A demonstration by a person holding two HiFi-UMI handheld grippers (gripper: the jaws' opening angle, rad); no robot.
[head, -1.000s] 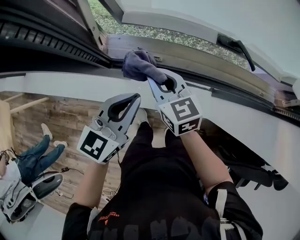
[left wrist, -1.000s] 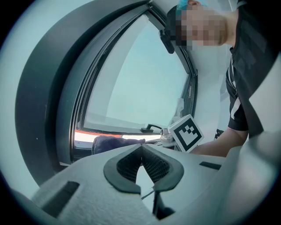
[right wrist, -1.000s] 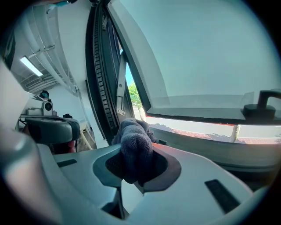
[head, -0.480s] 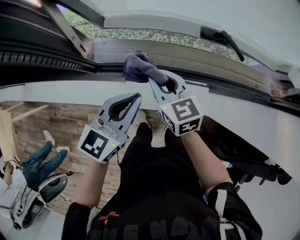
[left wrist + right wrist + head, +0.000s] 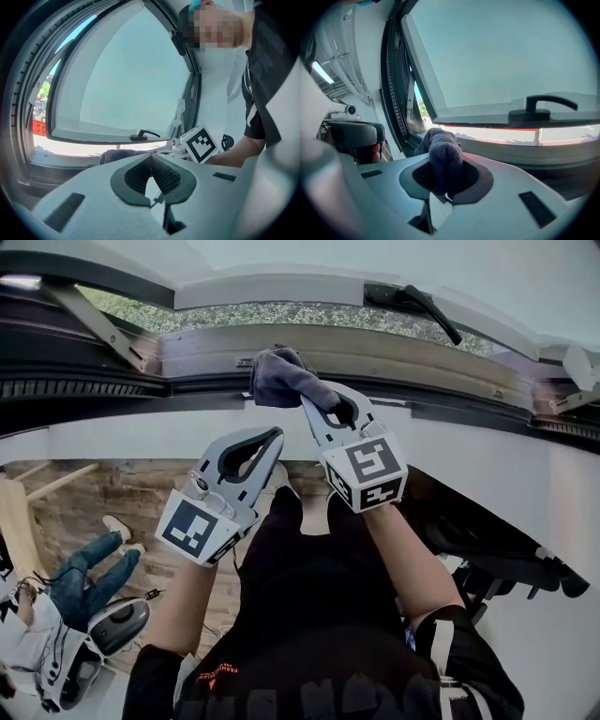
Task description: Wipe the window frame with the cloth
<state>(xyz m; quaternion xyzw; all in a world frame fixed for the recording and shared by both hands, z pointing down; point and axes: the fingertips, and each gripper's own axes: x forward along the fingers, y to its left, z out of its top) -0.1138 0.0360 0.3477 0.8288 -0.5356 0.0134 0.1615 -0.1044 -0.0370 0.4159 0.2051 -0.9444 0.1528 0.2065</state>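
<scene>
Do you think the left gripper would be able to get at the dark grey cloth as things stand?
Probably yes: the left gripper, shut and empty, sits close to the dark grey cloth with nothing between them, though the right gripper grips its near end.

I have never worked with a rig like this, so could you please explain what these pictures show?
There is no robot here. A person holds a two-jaw gripper in each hand, and the cubes with black-and-white squares are part of the grippers. The head view comes from a camera on the person's head, looking down over both arms. The two gripper views come from a camera riding on each gripper, looking along its jaws. The right gripper is shut on a dark cloth, which is pressed against the lower window frame of an open window. The left gripper is shut with nothing between its jaws and sits lower, beside the right one, away from the frame.
</scene>
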